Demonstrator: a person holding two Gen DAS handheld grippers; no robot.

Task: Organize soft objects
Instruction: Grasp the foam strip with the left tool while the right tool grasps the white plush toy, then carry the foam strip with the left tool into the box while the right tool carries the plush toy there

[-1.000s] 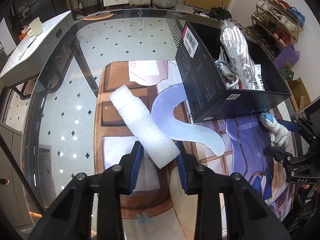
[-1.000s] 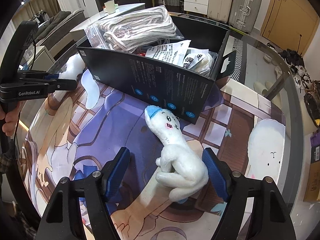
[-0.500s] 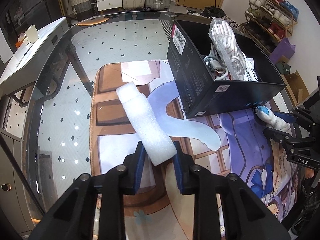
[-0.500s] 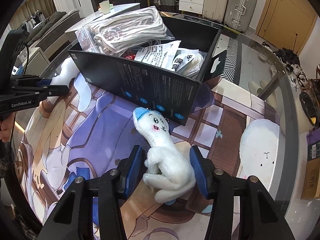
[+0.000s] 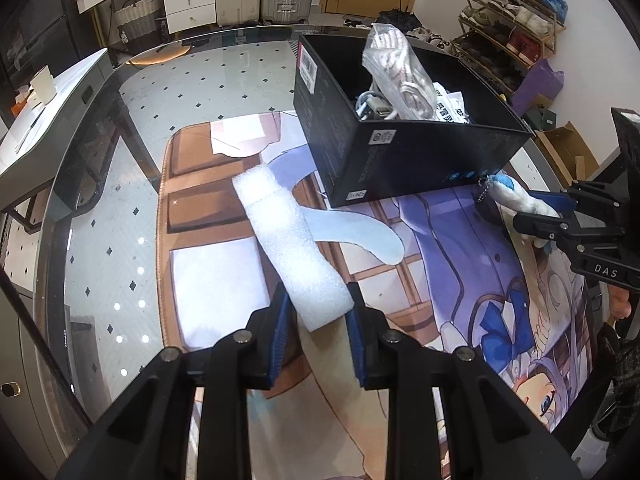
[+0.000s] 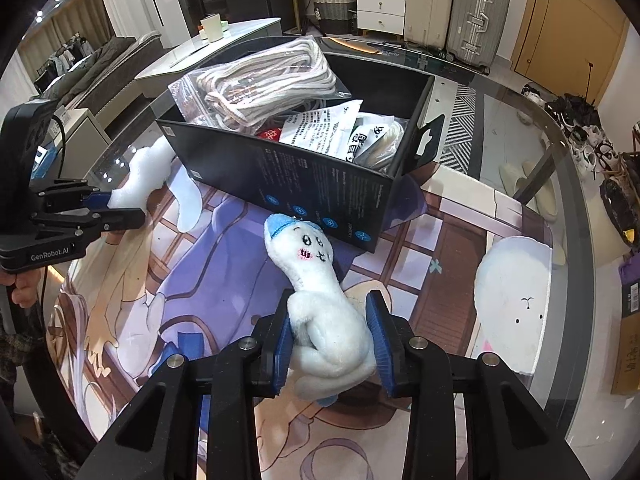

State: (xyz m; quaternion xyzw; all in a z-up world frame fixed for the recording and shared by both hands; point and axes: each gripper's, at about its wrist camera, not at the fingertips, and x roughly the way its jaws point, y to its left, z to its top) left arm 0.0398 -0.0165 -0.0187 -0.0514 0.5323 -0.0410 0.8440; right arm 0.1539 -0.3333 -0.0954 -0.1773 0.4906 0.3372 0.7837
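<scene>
The left hand-held gripper [image 5: 318, 320] is clamped on the near end of a white foam strip [image 5: 286, 242], whose far end reaches out over the printed mat [image 5: 440, 248] toward the black cardboard box [image 5: 400, 164]. The right hand-held gripper [image 6: 332, 344] has just been closing its jaws, and its blue pads now press both sides of a white plush toy [image 6: 316, 300] with a blue cap; the toy's head points at the box's near wall. The box sits on the glass worktop [image 5: 168, 92] at the mat's far side, holding a bag of white rope [image 6: 260, 84] and printed packets [image 6: 320, 132].
</scene>
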